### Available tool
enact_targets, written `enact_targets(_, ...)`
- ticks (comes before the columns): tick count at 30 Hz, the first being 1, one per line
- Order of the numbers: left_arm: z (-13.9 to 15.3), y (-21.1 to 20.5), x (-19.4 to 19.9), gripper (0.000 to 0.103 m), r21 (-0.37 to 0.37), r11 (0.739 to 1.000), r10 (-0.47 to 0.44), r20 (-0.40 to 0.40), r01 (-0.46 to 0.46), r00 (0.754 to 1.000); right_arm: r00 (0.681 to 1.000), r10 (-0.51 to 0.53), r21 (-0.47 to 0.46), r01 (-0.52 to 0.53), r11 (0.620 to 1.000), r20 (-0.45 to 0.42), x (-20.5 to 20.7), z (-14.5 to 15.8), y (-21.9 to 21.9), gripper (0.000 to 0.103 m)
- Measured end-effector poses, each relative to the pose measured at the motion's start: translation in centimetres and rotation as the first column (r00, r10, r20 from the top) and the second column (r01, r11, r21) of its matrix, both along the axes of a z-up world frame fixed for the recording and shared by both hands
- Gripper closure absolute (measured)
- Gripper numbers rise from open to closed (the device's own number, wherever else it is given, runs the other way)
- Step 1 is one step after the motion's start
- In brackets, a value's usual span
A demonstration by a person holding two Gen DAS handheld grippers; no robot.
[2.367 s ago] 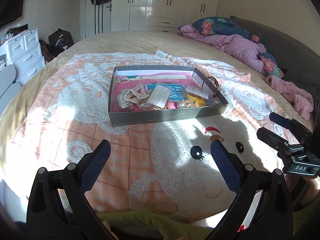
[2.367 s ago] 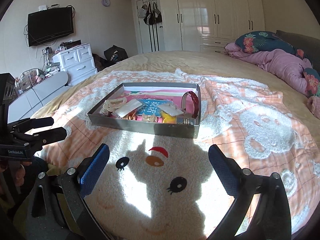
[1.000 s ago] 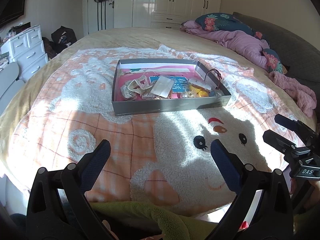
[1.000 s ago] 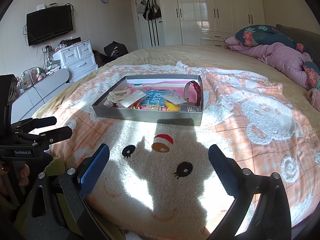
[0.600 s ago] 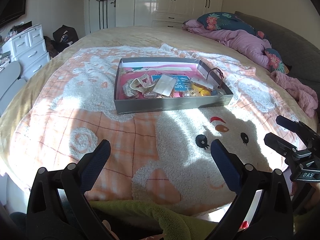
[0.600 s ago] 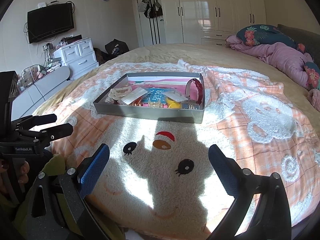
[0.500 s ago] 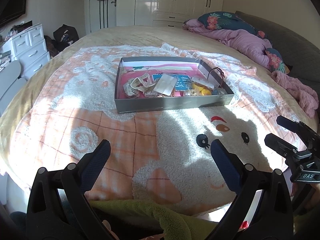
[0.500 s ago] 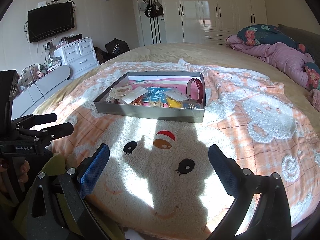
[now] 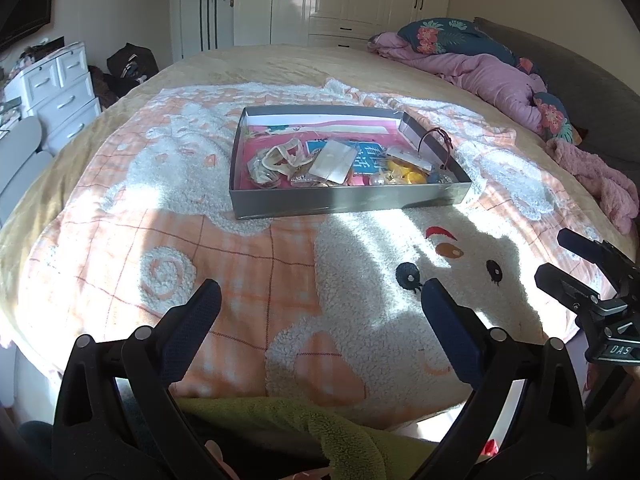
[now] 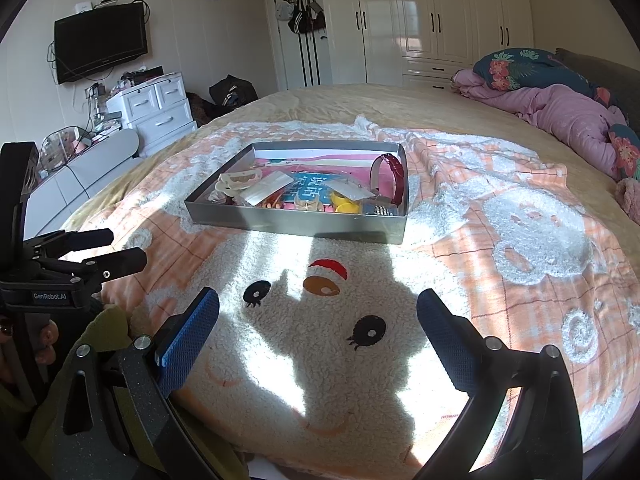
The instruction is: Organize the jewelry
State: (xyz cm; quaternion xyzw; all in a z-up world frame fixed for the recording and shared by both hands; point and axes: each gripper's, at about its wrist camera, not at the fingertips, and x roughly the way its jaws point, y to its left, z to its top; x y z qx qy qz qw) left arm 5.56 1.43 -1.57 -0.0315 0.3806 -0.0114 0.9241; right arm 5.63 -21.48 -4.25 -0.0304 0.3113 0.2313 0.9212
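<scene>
- The left gripper (image 9: 320, 300) hovers over the near edge of the blanket (image 9: 360, 288), its jaws spread wide and holding nothing.
- The right gripper (image 10: 318, 306) is just as wide apart and empty.
- The grey box (image 9: 344, 202) sits further off on the blanket, well apart from both grippers.
- Jewelry (image 9: 280, 160) lies piled inside it, with a red watch (image 10: 394, 176) propped against the right wall.

Right gripper (image 10: 318, 314): blue-padded black fingers spread wide, empty, near edge.
Left gripper (image 10: 110, 250): black fingers parted, far left, held by a hand (image 10: 40, 344).
Shallow grey cardboard tray (image 10: 296, 222): middle, on the peach-and-white fleece cartoon blanket (image 10: 520, 232).
Tray contents: red leather-strap watch (image 10: 394, 176) upright at right wall; cream bangles (image 10: 238, 179) left; clear packets, yellow piece between.
Far left: white drawer chest (image 10: 160, 108), wall-mounted black television (image 10: 100, 42).
Far right: pink quilt (image 10: 560, 120).
</scene>
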Motion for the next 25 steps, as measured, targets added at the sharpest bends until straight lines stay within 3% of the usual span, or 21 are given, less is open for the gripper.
enact_targets(7,-0.5,0.1,0.4,0.009,-0.005,1.000,0.013,-0.028,-0.013,1.000,1.000,-0.022,-0.009,0.022,1.000,-0.011,0.6,-0.3,-0.9,0.005)
enact_targets(16,-0.9,3.6,1.8,0.009,-0.006,0.993,0.120,-0.056,-0.120,0.991,0.988,-0.147,-0.029,0.146,0.989,-0.036,3.7,-1.5,-5.6,0.005)
enact_targets(22,-1.1,12.4,6.0,0.009,0.032,0.949,0.315,-0.120,-0.313,0.942,0.943,-0.322,-0.066,0.317,0.946,-0.086,10.2,-3.3,-13.0,0.005)
enact_targets(25,-2.0,18.0,8.6,0.009,0.040,0.913,0.407,-0.147,-0.406,0.901,0.886,-0.453,-0.140,0.438,0.888,-0.100,14.5,-4.6,-17.9,0.005)
